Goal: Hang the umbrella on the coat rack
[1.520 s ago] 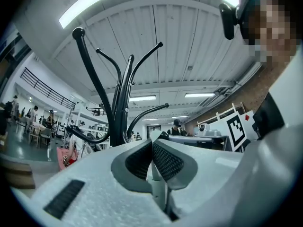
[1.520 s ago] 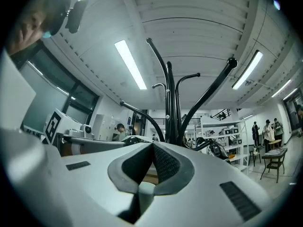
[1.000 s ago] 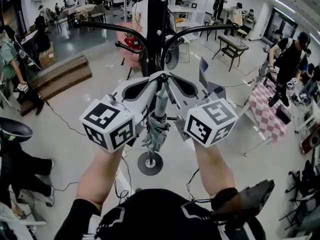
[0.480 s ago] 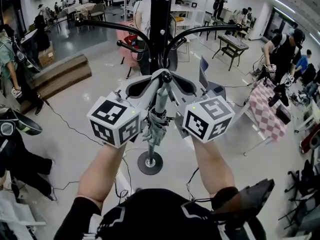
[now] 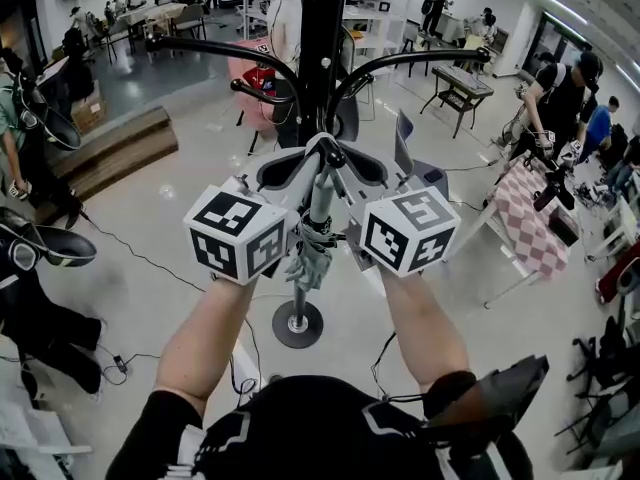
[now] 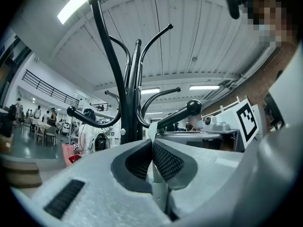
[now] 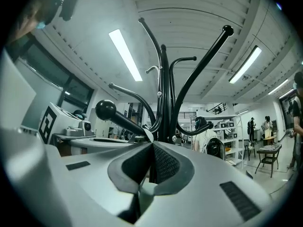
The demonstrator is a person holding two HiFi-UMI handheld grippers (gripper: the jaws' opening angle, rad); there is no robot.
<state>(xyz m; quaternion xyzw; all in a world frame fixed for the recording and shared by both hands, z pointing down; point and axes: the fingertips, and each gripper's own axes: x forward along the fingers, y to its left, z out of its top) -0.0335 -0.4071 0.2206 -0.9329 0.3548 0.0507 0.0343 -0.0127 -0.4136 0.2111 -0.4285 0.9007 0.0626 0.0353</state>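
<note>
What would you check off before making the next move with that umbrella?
1. Left tongs clamped on the umbrella: ok.
2. Right tongs clamped on it too: ok.
3. Umbrella folded shut: ok.
4. Coat rack right ahead of the tongs: ok.
5. A bare hook free on the rack: ok.
6. A loop or crook on the umbrella to hang it by: cannot tell.

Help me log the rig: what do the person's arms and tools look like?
Left tool and right tool: pale grey moulded shells, dark textured pads, each bearing a white cube with black square markers. Black sleeves leave the forearms bare.
</note>
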